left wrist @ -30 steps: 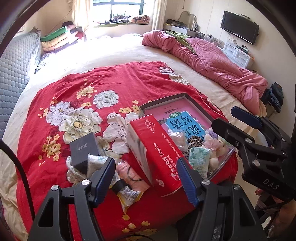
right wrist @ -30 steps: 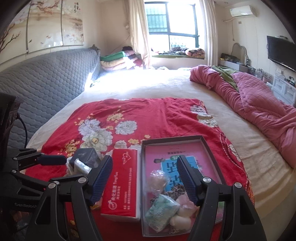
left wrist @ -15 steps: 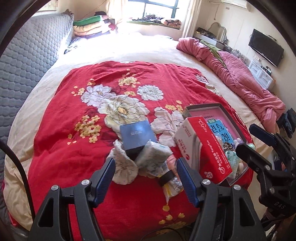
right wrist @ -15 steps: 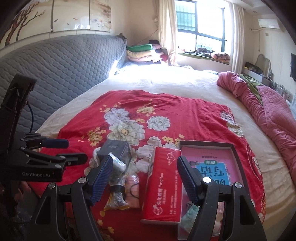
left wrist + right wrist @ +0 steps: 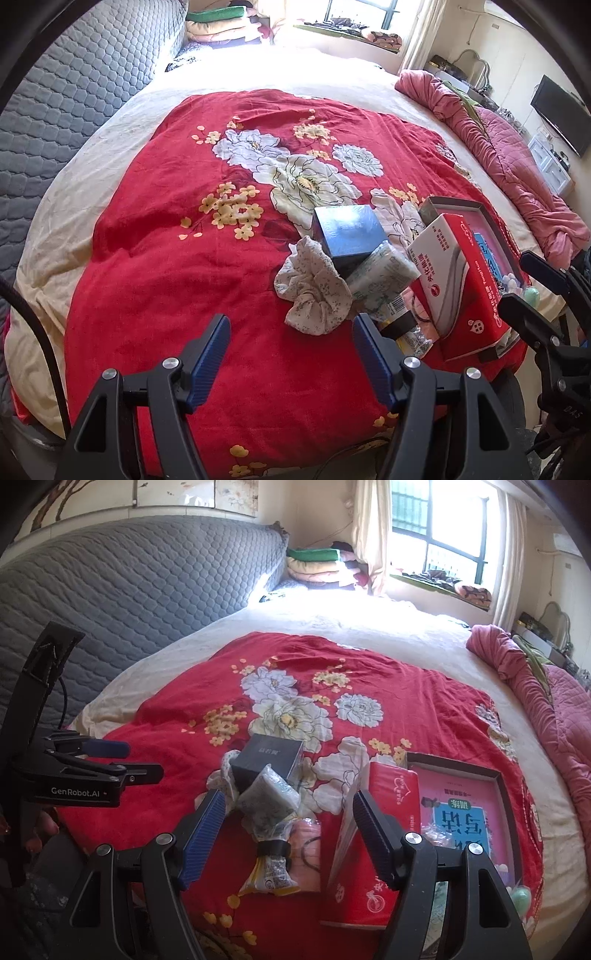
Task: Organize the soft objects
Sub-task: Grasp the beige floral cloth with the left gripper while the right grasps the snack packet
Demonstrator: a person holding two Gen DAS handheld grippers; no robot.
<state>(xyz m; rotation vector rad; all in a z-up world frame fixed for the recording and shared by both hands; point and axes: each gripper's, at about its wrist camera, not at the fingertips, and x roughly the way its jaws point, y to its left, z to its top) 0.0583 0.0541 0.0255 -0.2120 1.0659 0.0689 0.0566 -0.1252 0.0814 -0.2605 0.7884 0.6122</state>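
Note:
A pile lies on the red floral bedspread (image 5: 166,258): a white flowered scrunchie (image 5: 314,291), a dark blue box (image 5: 347,230), a pale tissue pack (image 5: 380,280) and a red tissue box (image 5: 458,288). My left gripper (image 5: 291,354) is open and empty, just in front of the scrunchie. My right gripper (image 5: 288,830) is open and empty above the tissue pack (image 5: 267,799) and a yellow-ended packet (image 5: 269,871). The dark box (image 5: 267,762) and red tissue box (image 5: 373,845) flank it. A shallow tray (image 5: 498,779) holds a pink book and small soft items.
A grey quilted headboard (image 5: 129,590) runs along the left. A pink quilt (image 5: 517,166) lies bunched at the right. Folded bedding (image 5: 317,561) is stacked by the window. The right gripper (image 5: 546,295) shows at the left view's right edge; the left gripper (image 5: 92,768) shows at the right view's left edge.
Both views have swung left, away from the tray and toward the pile and headboard. The left gripper now faces the scrunchie. Both grippers stay open and empty.

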